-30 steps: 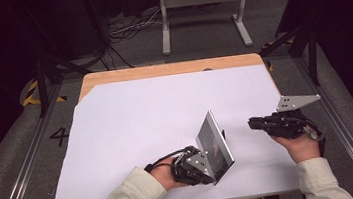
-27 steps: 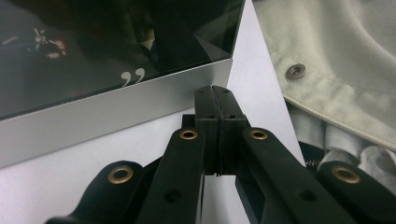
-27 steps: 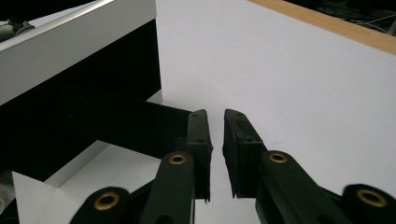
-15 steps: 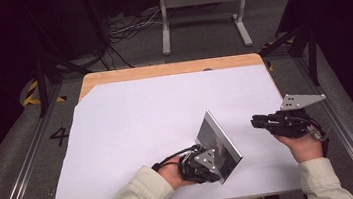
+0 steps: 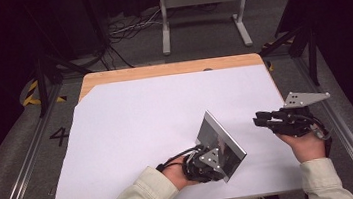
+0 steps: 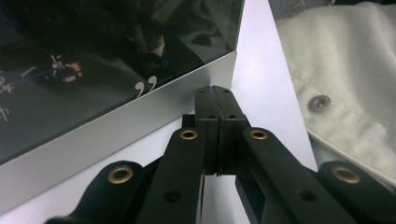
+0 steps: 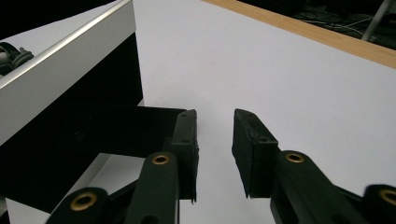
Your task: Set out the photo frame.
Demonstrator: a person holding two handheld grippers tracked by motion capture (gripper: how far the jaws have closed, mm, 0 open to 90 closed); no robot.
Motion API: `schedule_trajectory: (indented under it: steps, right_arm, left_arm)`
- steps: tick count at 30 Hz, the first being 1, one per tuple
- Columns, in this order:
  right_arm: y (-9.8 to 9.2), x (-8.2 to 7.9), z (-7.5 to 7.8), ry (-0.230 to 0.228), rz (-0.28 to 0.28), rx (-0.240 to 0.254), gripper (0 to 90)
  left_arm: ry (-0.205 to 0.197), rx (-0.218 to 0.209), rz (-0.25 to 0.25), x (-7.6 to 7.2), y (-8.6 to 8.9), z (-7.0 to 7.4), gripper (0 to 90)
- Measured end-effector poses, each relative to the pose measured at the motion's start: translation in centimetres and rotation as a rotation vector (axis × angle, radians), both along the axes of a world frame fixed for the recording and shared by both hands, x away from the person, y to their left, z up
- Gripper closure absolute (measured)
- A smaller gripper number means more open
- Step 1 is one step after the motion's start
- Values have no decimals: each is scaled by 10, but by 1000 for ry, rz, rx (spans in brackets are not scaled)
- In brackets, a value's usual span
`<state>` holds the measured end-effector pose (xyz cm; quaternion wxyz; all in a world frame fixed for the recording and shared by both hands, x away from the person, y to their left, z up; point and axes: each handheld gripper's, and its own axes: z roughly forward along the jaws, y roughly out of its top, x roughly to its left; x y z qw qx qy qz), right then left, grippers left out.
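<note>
Frame: silver picture frame [image 5: 219, 142] with dark glass, tilted up on the near right of the white tabletop [image 5: 142, 123].
Left claw [image 5: 207, 164]: jaws pressed together, at the frame's near corner; whether it pinches the frame, I cannot tell.
Right claw [image 5: 262, 120]: right of the frame, jaws just opening, nothing between them.

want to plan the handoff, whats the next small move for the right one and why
Probably ease the right hand-held gripper left toward the tilted panel: its jaws have just been opening with nothing between them, while the left hand-held gripper, jaws shut, props the panel's lower edge.

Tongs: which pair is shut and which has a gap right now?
The left tongs are shut, pads together beside the tilted silver-edged panel. The right tongs are parted, with nothing between.
</note>
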<state>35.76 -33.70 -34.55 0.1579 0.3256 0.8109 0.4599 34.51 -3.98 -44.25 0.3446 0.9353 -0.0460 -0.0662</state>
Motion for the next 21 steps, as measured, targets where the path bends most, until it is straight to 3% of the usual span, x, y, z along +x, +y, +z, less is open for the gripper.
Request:
schedule_trajectory:
  steps: [11,21]
  right_arm:
    - [-1,-2,4,18,-16,5,664]
    - [3,-5,12,37,-15,-13,638]
  left_arm:
    - [5,-20,22,1,-6,-1,900]
    - [31,-32,31,7,11,5,900]
